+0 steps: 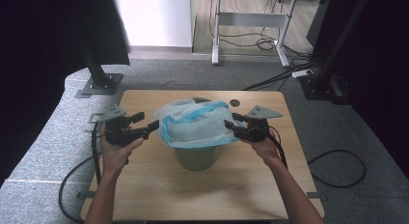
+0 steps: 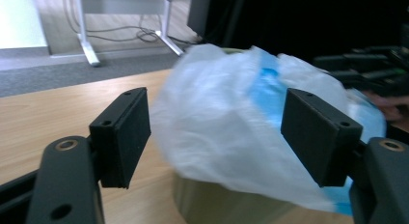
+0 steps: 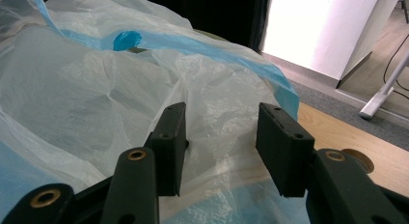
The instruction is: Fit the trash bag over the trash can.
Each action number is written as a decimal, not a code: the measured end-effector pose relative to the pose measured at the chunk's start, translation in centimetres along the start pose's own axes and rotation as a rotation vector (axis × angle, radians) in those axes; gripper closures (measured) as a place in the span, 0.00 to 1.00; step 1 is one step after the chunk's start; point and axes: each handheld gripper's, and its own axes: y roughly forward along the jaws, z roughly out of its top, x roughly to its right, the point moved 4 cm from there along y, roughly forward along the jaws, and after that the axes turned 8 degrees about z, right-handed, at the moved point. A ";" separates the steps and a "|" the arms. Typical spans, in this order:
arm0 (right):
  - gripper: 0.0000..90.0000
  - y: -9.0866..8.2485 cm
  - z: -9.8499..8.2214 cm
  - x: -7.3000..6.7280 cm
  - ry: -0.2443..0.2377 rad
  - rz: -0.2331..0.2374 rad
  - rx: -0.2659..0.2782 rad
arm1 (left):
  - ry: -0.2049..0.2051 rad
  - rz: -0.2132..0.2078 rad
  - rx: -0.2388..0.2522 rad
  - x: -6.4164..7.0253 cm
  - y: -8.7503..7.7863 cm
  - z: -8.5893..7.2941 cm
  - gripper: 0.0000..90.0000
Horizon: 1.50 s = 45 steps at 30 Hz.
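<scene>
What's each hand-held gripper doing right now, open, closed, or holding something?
Left hand-held gripper: open, empty, beside the white-and-blue plastic bin bag.
Right hand-held gripper: open, bag film between its jaws, not clamped.

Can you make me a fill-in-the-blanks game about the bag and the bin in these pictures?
1. The bin under the bag is ____ in colour.
2. The bag's rim band is ____.
3. The bin stands on a ____ table.
4. The left gripper has its jaws ____.

Missing words: green; blue; wooden; open
</scene>
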 end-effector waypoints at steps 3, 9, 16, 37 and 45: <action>0.59 -0.1 0.0 0.0 0.001 -0.003 -0.001 | 0.018 -0.015 -0.019 1.2 0.4 0.3 0.25; 0.59 -0.1 0.0 -0.1 0.002 -0.005 -0.002 | 0.042 -0.010 -0.084 2.6 2.1 1.0 0.16; 0.60 -0.4 0.0 -0.1 0.001 -0.009 0.002 | 0.023 0.078 -0.141 2.0 4.0 0.9 0.36; 0.44 -4.8 -1.5 -3.1 0.041 0.090 0.078 | -0.046 0.078 -0.094 -0.1 4.3 0.4 0.90; 0.37 -3.2 -3.1 -4.1 0.074 0.112 0.010 | -0.063 0.069 -0.094 -0.2 4.3 0.2 0.90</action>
